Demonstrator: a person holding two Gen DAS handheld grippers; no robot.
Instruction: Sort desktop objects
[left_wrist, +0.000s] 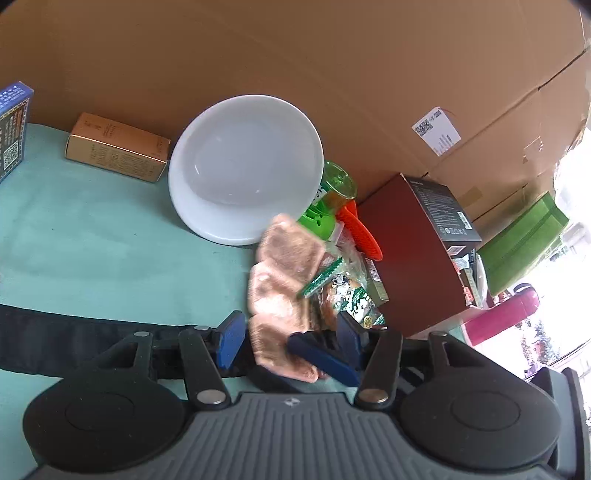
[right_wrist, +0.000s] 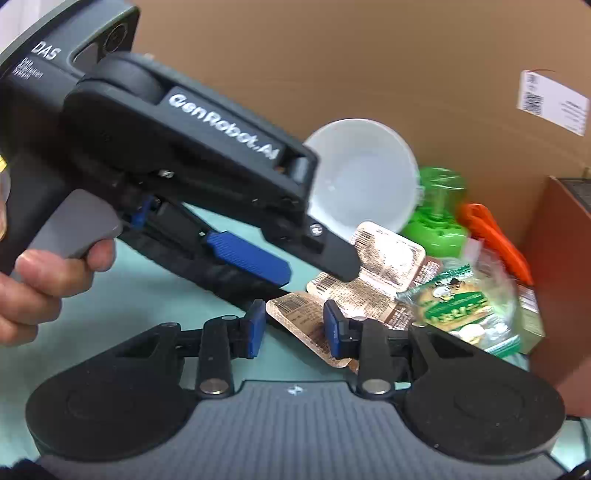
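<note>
Tool (left_wrist: 291, 341) over teal cloth (left_wrist: 92, 240), cardboard wall (left_wrist: 295, 55) behind

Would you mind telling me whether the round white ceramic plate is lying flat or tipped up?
Tipped up: the round white ceramic plate leans on edge against the brown cardboard wall, showing its face.

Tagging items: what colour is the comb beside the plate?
Orange comb, clearest in the left wrist view, right of the white plate.
</note>
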